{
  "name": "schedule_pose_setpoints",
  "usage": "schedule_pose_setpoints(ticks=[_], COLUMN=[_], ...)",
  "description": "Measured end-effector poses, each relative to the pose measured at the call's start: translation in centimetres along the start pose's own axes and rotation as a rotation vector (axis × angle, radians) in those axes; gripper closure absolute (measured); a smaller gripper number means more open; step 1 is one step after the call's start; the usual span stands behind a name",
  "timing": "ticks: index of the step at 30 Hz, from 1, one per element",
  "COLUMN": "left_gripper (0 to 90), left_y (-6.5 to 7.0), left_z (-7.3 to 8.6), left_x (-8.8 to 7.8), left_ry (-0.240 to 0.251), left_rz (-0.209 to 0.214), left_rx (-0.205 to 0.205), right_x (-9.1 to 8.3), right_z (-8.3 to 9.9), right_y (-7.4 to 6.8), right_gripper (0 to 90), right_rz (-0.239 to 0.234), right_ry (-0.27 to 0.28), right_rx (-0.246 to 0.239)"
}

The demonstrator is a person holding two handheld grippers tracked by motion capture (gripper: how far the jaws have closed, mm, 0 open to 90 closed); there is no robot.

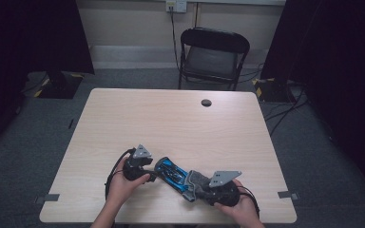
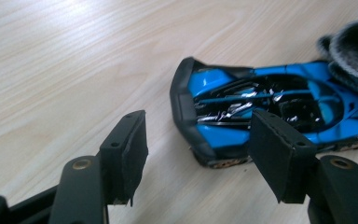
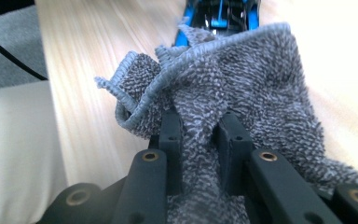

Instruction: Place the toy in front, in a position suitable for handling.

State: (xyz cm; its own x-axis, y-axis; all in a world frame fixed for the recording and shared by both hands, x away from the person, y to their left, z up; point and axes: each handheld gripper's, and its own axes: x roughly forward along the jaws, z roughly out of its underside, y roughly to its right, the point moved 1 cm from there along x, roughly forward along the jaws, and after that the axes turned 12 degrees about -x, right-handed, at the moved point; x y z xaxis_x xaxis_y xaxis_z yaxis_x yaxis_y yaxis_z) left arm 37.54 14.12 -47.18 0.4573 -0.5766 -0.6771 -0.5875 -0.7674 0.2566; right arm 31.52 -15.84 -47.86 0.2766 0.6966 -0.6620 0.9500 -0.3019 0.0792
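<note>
High view: the blue toy car [image 1: 171, 174] lies on the counter [image 1: 171, 118] between both tools, and the cloth hides its near end. Left gripper view: the left tool [image 2: 198, 154] stands spread, gripping nothing, so wiping could shove the car away. Right gripper view: the right tool [image 3: 200, 135] pinches the grey cloth [image 3: 242, 88], which could snag on the car's fine parts.

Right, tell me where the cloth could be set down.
Bare wood covers the table from the blue toy car back to the round cable hole. The near edge is crowded: both grippers, car and grey cloth.
</note>
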Motion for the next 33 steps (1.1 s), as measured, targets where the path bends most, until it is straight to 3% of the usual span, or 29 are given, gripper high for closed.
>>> schedule_pose_setpoints(ticks=[4, 6, 10, 14, 17, 23, 33], left_gripper=[37.2, 37.0, 37.0, 37.6, 37.9, 40.9, 41.2], left_y=[0.3, 0.4, 0.4, 0.8, 0.9, 0.5, 0.7], left_z=[-0.1, -0.1, -0.1, -0.1, -0.2, -0.2, -0.2], left_x=[0.3, 0.3, 0.5, 0.9, 1.1, 1.2, 1.2], left_ry=[-0.006, -0.004, -0.004, -0.018, -0.026, -0.02, -0.023], left_rz=[0.006, 0.007, 0.01, 0.016, 0.014, 0.028, 0.015], left_rx=[0.012, 0.013, 0.007, 0.012, 0.016, -0.003, 0.005], right_x=[-0.9, -1.3, -0.9, 0.4, 1.0, 1.0, 0.9], right_z=[-0.7, -1.0, -0.5, -0.2, -0.2, 0.1, 1.2], right_y=[-0.6, -1.3, -2.2, -2.1, -1.6, -0.4, 2.3], right_gripper=[75.0, 75.0, 75.0, 74.9, 74.9, 75.2, 75.5], right_rz=[-0.024, -0.062, -0.116, -0.124, -0.124, -0.085, 0.051], right_ry=[0.032, 0.035, 0.003, -0.049, -0.054, -0.05, -0.013], right_rx=[-0.026, -0.057, -0.101, -0.101, -0.077, -0.037, 0.05])
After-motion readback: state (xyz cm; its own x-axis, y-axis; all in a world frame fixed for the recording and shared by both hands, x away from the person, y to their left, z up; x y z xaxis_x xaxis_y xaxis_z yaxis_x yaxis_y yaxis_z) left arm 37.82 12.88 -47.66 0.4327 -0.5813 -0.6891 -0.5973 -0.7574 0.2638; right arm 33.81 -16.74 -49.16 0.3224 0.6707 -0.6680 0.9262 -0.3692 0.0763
